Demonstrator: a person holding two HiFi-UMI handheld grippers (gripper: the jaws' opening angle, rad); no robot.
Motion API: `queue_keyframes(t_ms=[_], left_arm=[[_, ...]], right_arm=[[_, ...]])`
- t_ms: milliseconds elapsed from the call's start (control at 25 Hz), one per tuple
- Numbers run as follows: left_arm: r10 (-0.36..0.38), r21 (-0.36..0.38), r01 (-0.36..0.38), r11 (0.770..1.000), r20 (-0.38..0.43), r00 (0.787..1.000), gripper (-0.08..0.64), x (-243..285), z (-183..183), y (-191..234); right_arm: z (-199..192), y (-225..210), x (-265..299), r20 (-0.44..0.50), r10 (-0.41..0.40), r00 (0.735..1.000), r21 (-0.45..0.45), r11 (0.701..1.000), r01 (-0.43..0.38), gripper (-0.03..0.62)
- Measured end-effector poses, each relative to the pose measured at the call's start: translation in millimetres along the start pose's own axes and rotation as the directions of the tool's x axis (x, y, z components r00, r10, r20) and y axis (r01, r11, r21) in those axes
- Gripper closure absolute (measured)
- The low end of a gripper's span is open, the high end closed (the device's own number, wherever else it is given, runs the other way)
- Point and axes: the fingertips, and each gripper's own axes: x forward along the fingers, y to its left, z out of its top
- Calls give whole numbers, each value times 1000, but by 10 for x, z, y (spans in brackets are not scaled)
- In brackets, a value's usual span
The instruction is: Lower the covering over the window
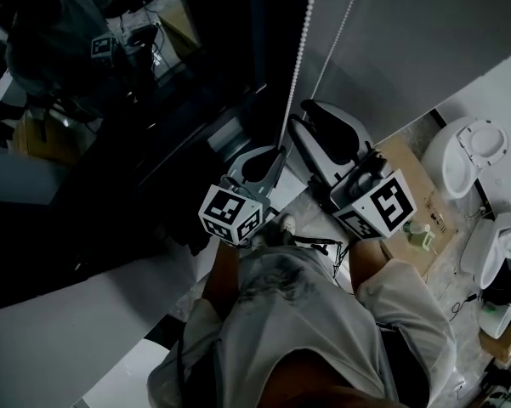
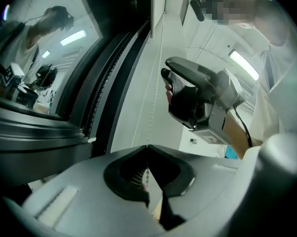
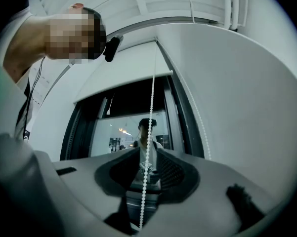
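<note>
One roller blind (image 3: 121, 78) covers only the top of the dark window (image 3: 133, 127) (glass below bare); its bead chain (image 3: 152, 98) hangs alongside. Left tongs (image 2: 147, 148) clamp a strand; right tongs (image 3: 148, 154), higher up, stand open around a strand.

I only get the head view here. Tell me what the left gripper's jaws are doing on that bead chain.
Observer: In its own view, the left gripper has its jaws together, pinched on the bead chain.
Operator: Now report the right one.
Observer: The right gripper has its jaws apart. The chain hangs loose in the gap between them.
Operator: Give me the blind's position.
Observer: The right gripper view shows the blind partway down, with window glass bare below its hem.
</note>
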Motion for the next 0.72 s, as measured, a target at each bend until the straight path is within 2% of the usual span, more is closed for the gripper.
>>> queue_keyframes(t_ms=[440, 520, 720], left_arm=[[-22, 2, 22, 1000, -5, 1000, 545, 10, -22, -39], [-26, 3, 26, 1000, -5, 1000, 545, -2, -13, -54], [-29, 17, 30, 999, -12, 999, 537, -32, 19, -99]], right_arm=[[79, -12, 225, 3, 14, 1000, -41, 999, -14, 485], [83, -27, 242, 2, -9, 1000, -52, 999, 10, 563], [73, -54, 198, 0, -15, 1000, -56, 998, 15, 572]])
